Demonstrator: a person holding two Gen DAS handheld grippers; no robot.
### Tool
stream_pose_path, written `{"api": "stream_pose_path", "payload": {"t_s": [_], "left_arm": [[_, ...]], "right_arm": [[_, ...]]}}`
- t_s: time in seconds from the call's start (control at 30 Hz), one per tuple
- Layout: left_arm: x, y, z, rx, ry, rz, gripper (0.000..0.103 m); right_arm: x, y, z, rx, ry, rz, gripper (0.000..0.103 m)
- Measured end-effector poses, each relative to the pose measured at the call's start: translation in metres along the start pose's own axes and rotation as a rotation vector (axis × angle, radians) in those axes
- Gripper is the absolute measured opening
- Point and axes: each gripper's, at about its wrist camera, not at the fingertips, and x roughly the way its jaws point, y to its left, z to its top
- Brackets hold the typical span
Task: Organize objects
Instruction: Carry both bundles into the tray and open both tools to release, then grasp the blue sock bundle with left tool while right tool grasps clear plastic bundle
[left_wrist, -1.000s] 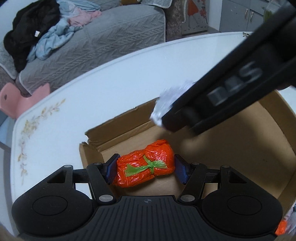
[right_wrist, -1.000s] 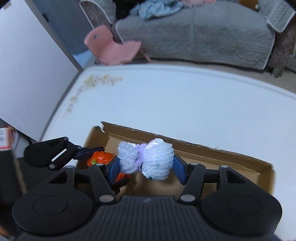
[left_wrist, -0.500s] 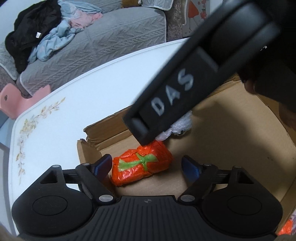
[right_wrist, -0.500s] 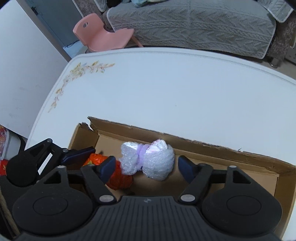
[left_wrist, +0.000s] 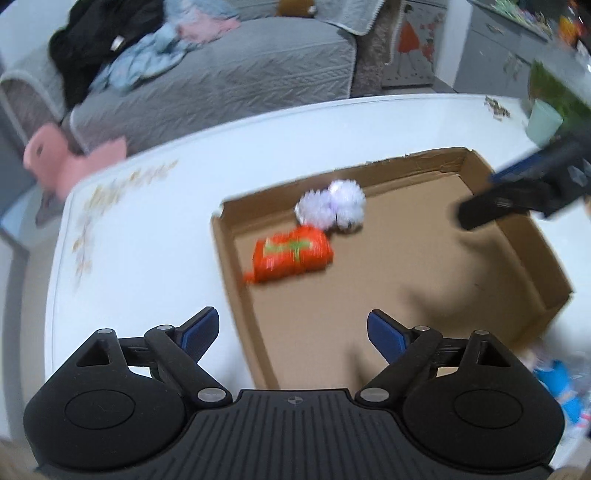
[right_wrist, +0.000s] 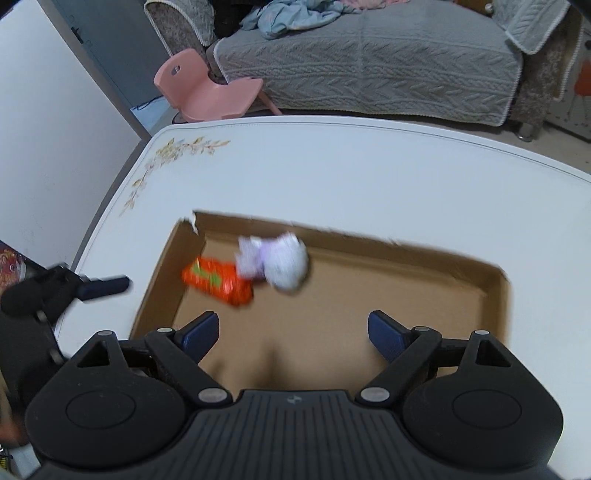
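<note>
The orange packet (left_wrist: 292, 254) and the white bubble-wrap bundle (left_wrist: 331, 207) lie touching in the cardboard tray's (left_wrist: 517, 236) far corner on the bench (left_wrist: 155, 236). Both the left gripper (left_wrist: 291, 330) and right gripper (right_wrist: 291, 330) have jaws opening wide, nothing between them. Best to lift clear without nudging either, I'd say.
</note>
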Motion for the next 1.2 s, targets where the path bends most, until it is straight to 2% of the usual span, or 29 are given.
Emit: {"api": "stream_pose_path", "payload": {"t_s": [0.2,0.37,0.73,0.97,1.2], "left_arm": [[-0.028,0.004,-0.042,-0.082,0.086,-0.019,0.094],[-0.046,-0.004,-0.076,-0.160,0.141,-0.023,0.094],[-0.076,-0.022,-0.114,-0.274,0.114,0.012,0.096],[-0.070,-0.036,-0.121,-0.210,0.109,0.056,0.096],[-0.064,-0.042,-0.124,-0.183,0.112,0.047,0.096]], "right_arm": [[-0.048,-0.005,-0.057,-0.029,-0.016,-0.011,0.090],[-0.063,-0.009,-0.096,-0.046,-0.011,-0.029,0.090],[-0.062,-0.015,-0.148,-0.034,-0.011,-0.017,0.091],[-0.053,-0.029,-0.163,0.027,-0.010,-0.027,0.091],[-0.052,-0.028,-0.166,0.030,-0.019,-0.026,0.092]]}}
